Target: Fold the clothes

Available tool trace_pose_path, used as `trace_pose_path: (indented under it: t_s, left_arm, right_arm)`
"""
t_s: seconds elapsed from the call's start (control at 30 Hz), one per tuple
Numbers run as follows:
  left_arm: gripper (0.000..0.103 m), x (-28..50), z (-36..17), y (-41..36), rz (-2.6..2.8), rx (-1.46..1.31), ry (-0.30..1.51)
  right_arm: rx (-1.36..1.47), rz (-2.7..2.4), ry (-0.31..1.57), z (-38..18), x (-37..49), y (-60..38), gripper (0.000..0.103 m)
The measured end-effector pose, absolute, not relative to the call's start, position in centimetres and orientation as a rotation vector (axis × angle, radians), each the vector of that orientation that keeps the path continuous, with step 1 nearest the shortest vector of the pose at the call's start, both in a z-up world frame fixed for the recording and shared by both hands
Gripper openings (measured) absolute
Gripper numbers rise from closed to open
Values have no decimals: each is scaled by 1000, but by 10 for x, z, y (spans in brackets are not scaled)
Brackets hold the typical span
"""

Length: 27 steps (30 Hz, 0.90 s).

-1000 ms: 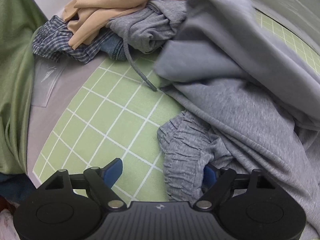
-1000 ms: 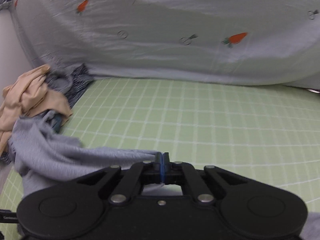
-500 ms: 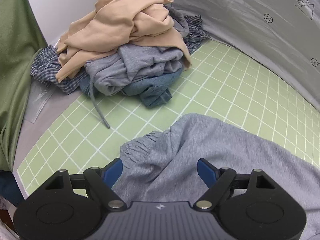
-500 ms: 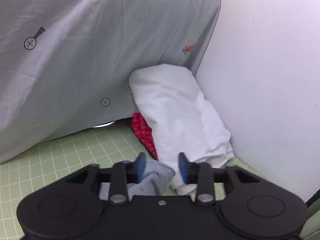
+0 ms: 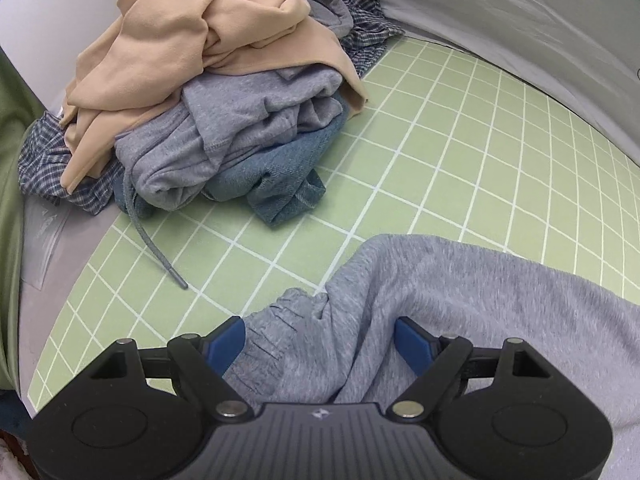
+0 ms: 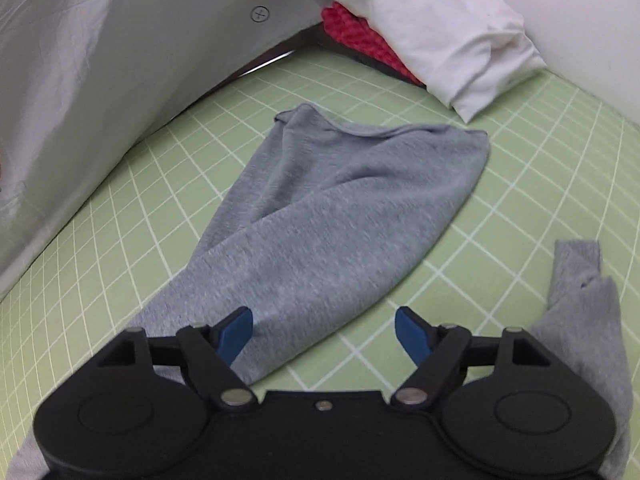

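Grey sweatpants [image 5: 460,300] lie spread on the green grid mat [image 5: 480,140]. Their gathered waistband [image 5: 288,320] sits between the wide-apart blue fingers of my left gripper [image 5: 320,340], and neither pad presses on it. In the right wrist view one grey leg [image 6: 332,208] stretches away over the mat, and a second grey leg end [image 6: 580,320] lies at the right. My right gripper [image 6: 324,332] hovers over the near part of the leg. Its jaws are opening and the cloth lies loose below them.
A pile of clothes [image 5: 224,80], beige, grey, denim and plaid, sits at the mat's far left, with a grey drawstring [image 5: 156,248] trailing out. A grey printed sheet [image 6: 80,80] hangs behind. A white pillow [image 6: 432,20] over a red item [image 6: 360,36] fills the far right corner.
The right gripper, shut on the grey cloth a second ago, has opened and let it go while swinging right and tipping down. The pants have dropped flat, and the left gripper shifted along the waistband.
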<state>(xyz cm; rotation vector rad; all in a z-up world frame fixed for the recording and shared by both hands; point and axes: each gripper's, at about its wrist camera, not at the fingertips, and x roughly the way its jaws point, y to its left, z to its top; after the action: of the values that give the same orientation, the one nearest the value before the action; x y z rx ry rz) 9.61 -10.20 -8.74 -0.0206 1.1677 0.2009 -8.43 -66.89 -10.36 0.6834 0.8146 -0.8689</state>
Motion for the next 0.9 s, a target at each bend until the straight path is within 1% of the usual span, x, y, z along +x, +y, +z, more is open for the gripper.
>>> trace_pose_path:
  t_s: [0.03, 0.07, 0.1, 0.13, 0.2, 0.23, 0.27, 0.3, 0.33, 0.37, 0.53, 0.63, 0.83, 0.87, 0.9]
  left_arm:
    - [82, 98, -88, -101, 198, -29, 1169]
    - [80, 99, -88, -101, 196, -32, 1168]
    - [73, 100, -89, -101, 193, -34, 1168]
    - [69, 102, -89, -101, 190, -37, 1167]
    - [51, 104, -90, -103, 176, -35, 1168]
    - [47, 105, -91, -105, 171, -31, 1168]
    - [32, 106, -92, -106, 166, -28, 1168]
    - [10, 107, -93, -108, 160, -25, 1169]
    - [7, 108, -93, -109, 152, -29, 1167]
    - [7, 108, -94, -111, 146, -31, 1164]
    - [5, 109, -75, -116, 167, -8, 1090]
    - [5, 126, -56, -116, 160, -36, 1033]
    - [6, 187, -22, -131, 149, -115, 872]
    - [12, 198, -19, -136, 152, -127, 846]
    - [20, 205, -14, -142, 155, -111, 827]
  right_arm:
    - [715, -892, 802, -105, -84, -672, 80]
    - [745, -914, 788, -107, -85, -676, 81]
    - [772, -936, 775, -109, -84, -680, 81]
    - [798, -958, 763, -110, -84, -686, 81]
    - [829, -1002, 741, -112, -82, -696, 79]
    - [840, -1022, 739, -113, -81, -701, 70]
    - [839, -1030, 743, -112, -79, -705, 52]
    - [830, -1031, 746, -111, -78, -708, 39]
    - [821, -1033, 749, -109, -77, -711, 4]
    - [812, -1035, 753, -107, -76, -714, 1]
    - [644, -1032, 692, -67, -77, -716, 0]
    - [549, -993, 647, -35, -60, -726, 0]
    - [437, -859, 506, 13, 35, -759, 1]
    - [429, -829, 484, 17, 52, -762, 12]
    - [423, -815, 490, 21, 67, -764, 26]
